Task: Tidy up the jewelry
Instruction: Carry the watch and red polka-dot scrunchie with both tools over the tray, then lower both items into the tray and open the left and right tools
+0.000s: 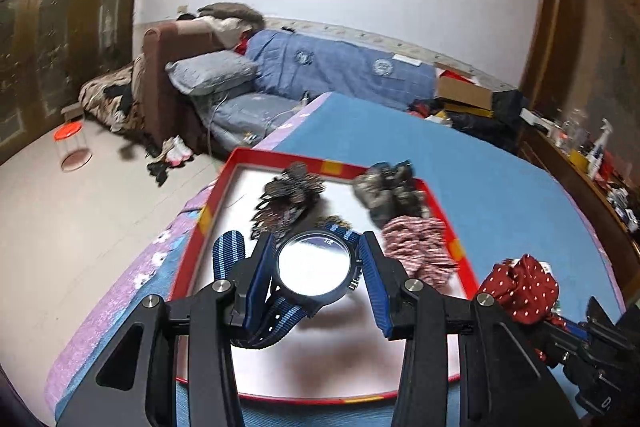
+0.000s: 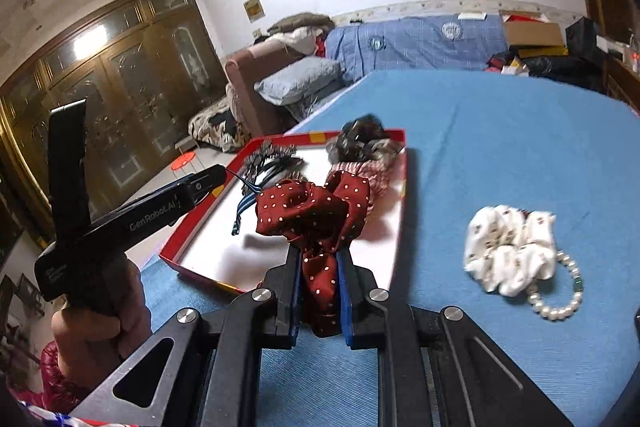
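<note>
My left gripper (image 1: 316,267) is shut on a wristwatch (image 1: 313,269) with a blue striped strap and holds it over the red-rimmed tray (image 1: 456,247). My right gripper (image 2: 320,259) is shut on a dark red polka-dot scrunchie (image 2: 316,215) at the tray's near edge (image 2: 200,273); the scrunchie also shows in the left wrist view (image 1: 520,287). In the tray lie a dark spiky hair clip (image 1: 286,199), a grey-brown scrunchie (image 1: 390,193) and a red-and-white patterned scrunchie (image 1: 418,247). A white printed scrunchie (image 2: 510,261) and a pearl bracelet (image 2: 560,303) lie on the blue cloth to the right.
The tray sits on a table covered with a blue cloth (image 2: 500,155) with a floral purple border (image 1: 132,291). A sofa with pillows and a blue quilt (image 1: 340,67) stands behind. Boxes and clutter (image 1: 472,95) fill the far right. A jar with an orange lid (image 1: 72,147) stands on the floor.
</note>
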Demonstrator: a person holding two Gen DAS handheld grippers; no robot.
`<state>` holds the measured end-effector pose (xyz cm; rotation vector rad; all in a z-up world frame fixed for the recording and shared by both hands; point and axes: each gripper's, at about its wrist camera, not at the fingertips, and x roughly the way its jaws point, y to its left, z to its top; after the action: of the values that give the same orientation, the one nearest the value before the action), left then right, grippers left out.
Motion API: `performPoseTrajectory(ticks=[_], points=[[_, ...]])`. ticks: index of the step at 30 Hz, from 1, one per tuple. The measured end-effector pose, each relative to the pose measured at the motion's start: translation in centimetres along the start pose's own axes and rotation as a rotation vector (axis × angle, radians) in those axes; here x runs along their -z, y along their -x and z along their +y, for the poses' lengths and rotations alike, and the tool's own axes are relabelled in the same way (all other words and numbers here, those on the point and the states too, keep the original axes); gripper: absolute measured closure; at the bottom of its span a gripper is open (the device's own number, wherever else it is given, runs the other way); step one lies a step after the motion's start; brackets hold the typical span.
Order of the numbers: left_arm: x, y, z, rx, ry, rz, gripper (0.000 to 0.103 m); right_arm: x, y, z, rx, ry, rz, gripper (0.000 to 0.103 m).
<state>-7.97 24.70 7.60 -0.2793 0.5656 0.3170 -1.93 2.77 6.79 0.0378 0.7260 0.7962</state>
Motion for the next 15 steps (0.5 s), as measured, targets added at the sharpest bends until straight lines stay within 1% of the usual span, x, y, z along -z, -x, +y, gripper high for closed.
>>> performPoseTrajectory(ticks=[3, 7, 12, 15], points=[[0.3, -0.8, 0.2, -0.024, -0.002, 0.010, 0.061, 0.2, -1.5, 0.4, -0.008, -0.002, 0.034, 0.085], [0.8, -1.8, -0.3, -0.055, -0.020, 0.025, 0.061, 0.1, -3.9, 0.8, 0.012, 0.005, 0.076, 0.085], [1.1, -3.0, -0.6, -0.091, -0.038, 0.041, 0.061, 0.2, -5.7, 0.8, 0.024, -0.006, 0.104, 0.085], [1.3, -3.7, -0.6, -0.095, -0.040, 0.057, 0.061, 0.1, -6.5, 0.5, 0.030, -0.023, 0.122, 0.085]])
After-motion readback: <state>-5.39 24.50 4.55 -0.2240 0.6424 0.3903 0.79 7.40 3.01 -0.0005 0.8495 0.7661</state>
